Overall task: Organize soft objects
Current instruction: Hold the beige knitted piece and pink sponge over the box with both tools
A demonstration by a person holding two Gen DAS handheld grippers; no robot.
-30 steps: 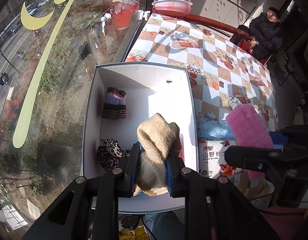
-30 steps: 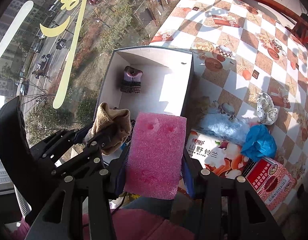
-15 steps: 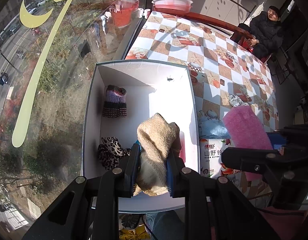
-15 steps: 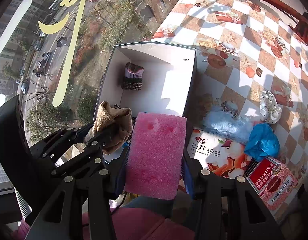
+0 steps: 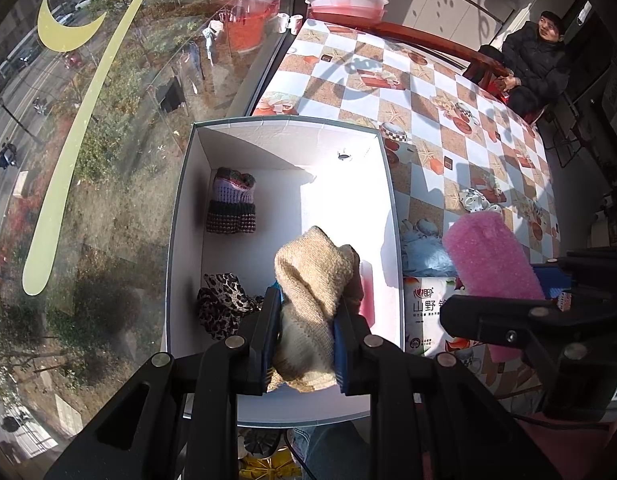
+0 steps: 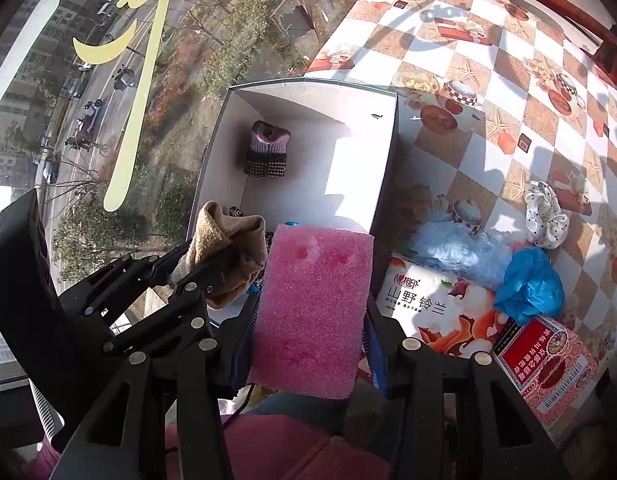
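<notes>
Left wrist view: the left claw (image 5: 304, 336) stays clamped on the beige knit (image 5: 312, 280), drifted deeper over the white box (image 5: 180, 208); right claw (image 6: 308, 320) keeps gripping the pink foam (image 6: 312, 304) at centre frame. Drop seems near.

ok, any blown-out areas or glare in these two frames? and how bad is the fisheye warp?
Left wrist view: sunlight blows out the right half of the white box floor, hard shadow on the left; beige knit in the left gripper stays sharp; window reflections over the street. Right wrist view: same overexposed patch, pink foam in the right gripper evenly lit. Both: strong barrel bend, dark corners.
</notes>
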